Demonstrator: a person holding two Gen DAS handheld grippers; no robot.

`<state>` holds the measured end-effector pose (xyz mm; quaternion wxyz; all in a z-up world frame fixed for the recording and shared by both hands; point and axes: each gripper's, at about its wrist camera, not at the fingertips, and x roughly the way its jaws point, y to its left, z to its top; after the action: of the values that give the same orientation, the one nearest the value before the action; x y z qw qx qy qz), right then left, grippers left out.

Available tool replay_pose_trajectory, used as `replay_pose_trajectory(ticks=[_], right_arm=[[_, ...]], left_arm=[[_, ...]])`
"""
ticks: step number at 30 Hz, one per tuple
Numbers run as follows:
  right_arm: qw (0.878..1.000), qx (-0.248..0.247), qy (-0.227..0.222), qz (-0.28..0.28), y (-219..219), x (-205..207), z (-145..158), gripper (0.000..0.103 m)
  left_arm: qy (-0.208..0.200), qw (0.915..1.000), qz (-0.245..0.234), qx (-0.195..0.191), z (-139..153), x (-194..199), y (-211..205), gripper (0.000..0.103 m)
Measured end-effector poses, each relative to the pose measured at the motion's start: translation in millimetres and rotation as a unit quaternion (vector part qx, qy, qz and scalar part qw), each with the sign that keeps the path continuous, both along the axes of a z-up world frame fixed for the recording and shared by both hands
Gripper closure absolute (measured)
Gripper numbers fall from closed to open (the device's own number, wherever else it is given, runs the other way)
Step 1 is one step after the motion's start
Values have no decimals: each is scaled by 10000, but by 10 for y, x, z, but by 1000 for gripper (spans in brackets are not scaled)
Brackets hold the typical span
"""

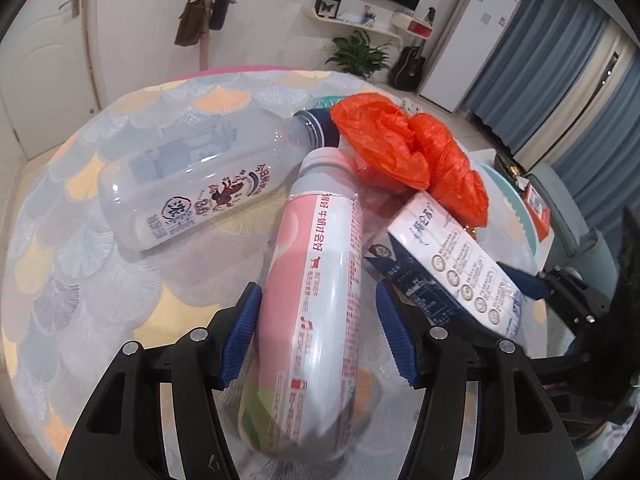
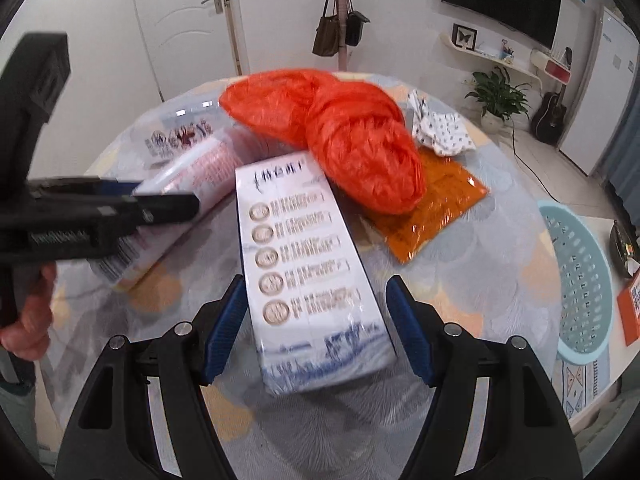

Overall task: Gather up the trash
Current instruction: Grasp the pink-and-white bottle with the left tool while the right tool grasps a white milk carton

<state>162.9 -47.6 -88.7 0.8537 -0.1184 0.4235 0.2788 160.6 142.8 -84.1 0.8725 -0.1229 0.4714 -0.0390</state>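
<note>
A pink and white bottle (image 1: pixel 316 300) lies on the round table (image 1: pixel 100 280), between the fingers of my left gripper (image 1: pixel 320 336), which is open around it with gaps on both sides. A white and blue carton (image 2: pixel 308 272) lies between the fingers of my right gripper (image 2: pixel 316 328), also open. The carton (image 1: pixel 456 264) shows right of the bottle in the left wrist view. A clear bottle with a blue cap (image 1: pixel 192 184) lies to the left. An orange plastic bag (image 2: pixel 336 136) sits behind the carton.
An orange foil packet (image 2: pixel 432 208) and a crumpled white patterned wrapper (image 2: pixel 440 128) lie beyond the bag. A light blue perforated basket (image 2: pixel 580 276) stands to the right of the table. The left gripper (image 2: pixel 100 216) reaches in from the left of the right wrist view.
</note>
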Motion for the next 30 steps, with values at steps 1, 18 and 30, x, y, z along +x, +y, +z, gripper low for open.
replay_pose_trajectory(ticks=[1,18,30], right_arm=[[10000,27,-11,5,3,13,23,36],[9997,53,-53,216,48,-29,31,51],[9965,648,-463,232,-218,-469,482,52]], left_arm=[[21,10000,8,15,-17,12,-10,47],[-137,9999,91,55,-26,-258,-64,56],[-792,9968,11,-63,399,-682,-206,56]])
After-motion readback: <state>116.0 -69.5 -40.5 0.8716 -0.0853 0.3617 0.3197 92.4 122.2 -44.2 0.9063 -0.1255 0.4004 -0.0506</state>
